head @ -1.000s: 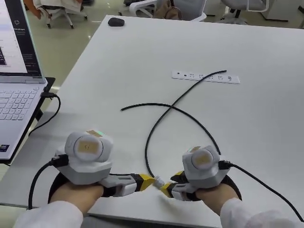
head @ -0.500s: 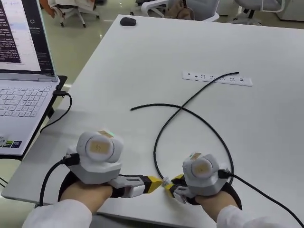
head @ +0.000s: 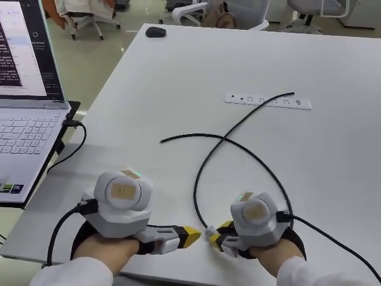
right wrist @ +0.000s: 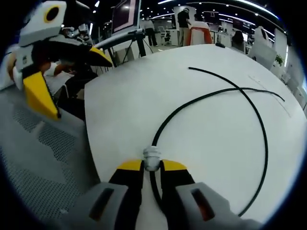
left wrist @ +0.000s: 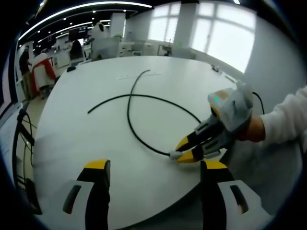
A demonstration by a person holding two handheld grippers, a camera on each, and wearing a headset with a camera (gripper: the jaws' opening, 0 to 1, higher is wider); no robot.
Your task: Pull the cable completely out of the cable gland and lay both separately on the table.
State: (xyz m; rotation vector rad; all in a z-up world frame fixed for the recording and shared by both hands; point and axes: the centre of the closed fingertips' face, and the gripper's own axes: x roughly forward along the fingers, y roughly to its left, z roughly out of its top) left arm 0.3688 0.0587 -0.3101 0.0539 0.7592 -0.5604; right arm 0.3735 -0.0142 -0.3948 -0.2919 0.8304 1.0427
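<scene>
Right gripper (right wrist: 152, 167) clamped on the small white plastic cable gland (right wrist: 151, 156) at the white table's (head: 178, 71) near edge. The thin black cable (head: 238, 149) loops away from the gland across the tabletop. Left gripper (left wrist: 154, 166), jaws spread, sits just beside the gland.

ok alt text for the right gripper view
The right claw pinches a white cable gland between its yellow tips, with the black cable looping away across the white table. The left claw hangs open at the upper left.
</scene>
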